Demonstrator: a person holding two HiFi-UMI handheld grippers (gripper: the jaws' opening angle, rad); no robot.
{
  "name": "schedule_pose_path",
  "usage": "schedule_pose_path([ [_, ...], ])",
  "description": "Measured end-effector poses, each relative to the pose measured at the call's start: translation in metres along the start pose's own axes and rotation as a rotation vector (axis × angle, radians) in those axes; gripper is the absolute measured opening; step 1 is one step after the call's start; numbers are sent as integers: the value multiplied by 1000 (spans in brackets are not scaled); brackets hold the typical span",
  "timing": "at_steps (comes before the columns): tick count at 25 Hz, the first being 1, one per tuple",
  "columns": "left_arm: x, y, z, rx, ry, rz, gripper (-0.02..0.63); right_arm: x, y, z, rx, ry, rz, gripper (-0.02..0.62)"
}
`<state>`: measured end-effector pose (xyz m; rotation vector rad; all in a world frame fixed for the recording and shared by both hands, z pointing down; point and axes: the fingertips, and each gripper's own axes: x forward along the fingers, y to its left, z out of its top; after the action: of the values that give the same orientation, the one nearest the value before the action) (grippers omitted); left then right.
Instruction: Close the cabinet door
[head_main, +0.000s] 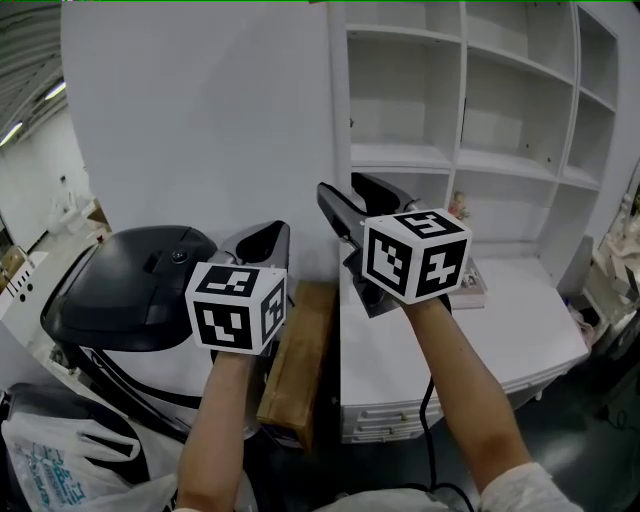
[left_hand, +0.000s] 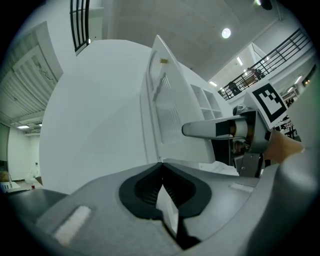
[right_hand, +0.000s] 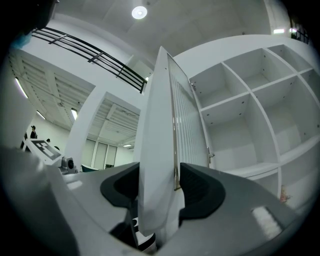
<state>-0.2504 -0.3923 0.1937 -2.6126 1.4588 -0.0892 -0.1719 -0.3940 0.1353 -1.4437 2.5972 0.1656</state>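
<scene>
My right gripper (right_hand: 157, 175) has the near vertical edge of the cabinet door (right_hand: 161, 115) between its pads. The panel fills the gap and both pads look set against its faces, so I read it as pinching the door. My left gripper (left_hand: 161, 165) sits just left of the right one and a little nearer to me. Its tips are pressed together. A pale sliver shows lower between its pads, and I can't say what it is.

The door stands out from the cabinet, edge-on ahead of the right gripper, with its ribbed inner face on the right. I judge it stiff, light on its hinges and smooth-painted, so a pinch could slide. This edge is the place to hold it, and a flat push on the outer face would serve too.

Below and between the grippers lies a wooden board (head_main: 300, 350). A white table (head_main: 520, 330) with drawers runs off to the right. Beyond the right gripper rise bare white shelves (head_main: 500, 130), and left of both grippers is a broad white panel (head_main: 200, 130). Further out the room is tall, with a grey ceiling, round lamps and a railed gallery.
</scene>
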Motion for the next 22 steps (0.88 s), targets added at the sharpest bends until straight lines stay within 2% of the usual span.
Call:
schedule_pose_path([
  [9,7,-8,3,-1,-10,-15,-2,-9,-9,3,-6,1,-22,198],
  [22,20,-42,11,4,-29,-56,-2,-33,-36,7,10,15,-22,164],
])
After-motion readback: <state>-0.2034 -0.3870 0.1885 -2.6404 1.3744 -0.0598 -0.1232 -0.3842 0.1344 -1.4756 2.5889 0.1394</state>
